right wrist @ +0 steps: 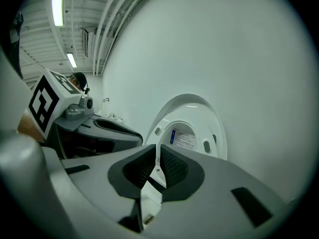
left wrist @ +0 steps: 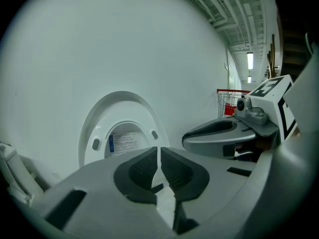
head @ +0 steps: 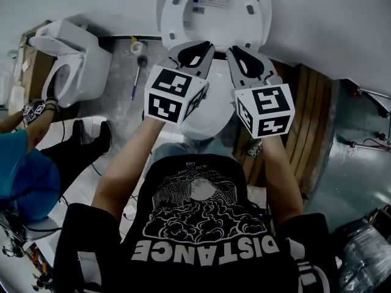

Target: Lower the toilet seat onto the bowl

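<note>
Only left gripper view shows cart [left wrist: 230, 101].

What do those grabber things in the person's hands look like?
The left gripper and right gripper are grey plastic, with dark ribbed pads on the jaws. Each carries a white cube printed with black square markers. The person wears a black short-sleeved T-shirt with white print.
</note>
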`<state>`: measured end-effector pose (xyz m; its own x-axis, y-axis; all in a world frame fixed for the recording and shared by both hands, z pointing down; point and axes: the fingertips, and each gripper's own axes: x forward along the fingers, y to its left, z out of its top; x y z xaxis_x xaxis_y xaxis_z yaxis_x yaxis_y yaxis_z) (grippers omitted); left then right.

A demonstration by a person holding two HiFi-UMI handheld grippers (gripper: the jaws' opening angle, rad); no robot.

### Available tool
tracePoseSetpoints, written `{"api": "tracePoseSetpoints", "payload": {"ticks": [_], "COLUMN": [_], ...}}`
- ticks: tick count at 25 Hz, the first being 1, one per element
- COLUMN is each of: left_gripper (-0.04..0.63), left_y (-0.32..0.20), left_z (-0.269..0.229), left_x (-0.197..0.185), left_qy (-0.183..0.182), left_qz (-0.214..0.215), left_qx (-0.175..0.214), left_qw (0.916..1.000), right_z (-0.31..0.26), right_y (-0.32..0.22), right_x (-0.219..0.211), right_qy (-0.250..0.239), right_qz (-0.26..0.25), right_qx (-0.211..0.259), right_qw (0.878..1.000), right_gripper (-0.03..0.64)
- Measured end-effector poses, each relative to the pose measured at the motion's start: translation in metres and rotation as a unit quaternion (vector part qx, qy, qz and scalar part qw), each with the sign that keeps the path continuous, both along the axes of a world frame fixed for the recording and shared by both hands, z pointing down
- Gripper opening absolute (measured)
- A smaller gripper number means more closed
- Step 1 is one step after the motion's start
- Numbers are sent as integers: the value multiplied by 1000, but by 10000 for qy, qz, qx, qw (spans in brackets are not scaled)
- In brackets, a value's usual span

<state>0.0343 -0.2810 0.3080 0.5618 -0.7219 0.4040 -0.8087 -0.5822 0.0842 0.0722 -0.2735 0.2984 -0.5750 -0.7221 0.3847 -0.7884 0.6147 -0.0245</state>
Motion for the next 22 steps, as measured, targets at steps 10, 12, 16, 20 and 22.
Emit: {"api": "tracePoseSetpoints", "payload": {"ticks": [10,12,16,20,22], "left_gripper": [15,32,64,99,127], "left_y": [-50,-60,-85,-114,-129], "left_z": [-6,-5,-1,0,1], "left_x": [-23,-26,-42,-52,-55], "left_qy": [-358,-350,-411,-509,-567], "left_qz": [127,199,355,552,694], "left_qx": [61,56,51,63,42], "left_qw": [9993,9992,9985,9972,9960], "right_z": [-6,-6,-9,-10,-9], "right_y": [-49,-60,-85,-111,-125], "right_x": [9,10,-1,-6,-6], "right_qy": [260,342,624,871,1020], "right_qz": [1,44,42,-2,-13], "right_qx": [138,190,287,348,346], "right_qw": [9996,9992,9976,9956,9942], "right_gripper": [23,23,28,52,71]}}
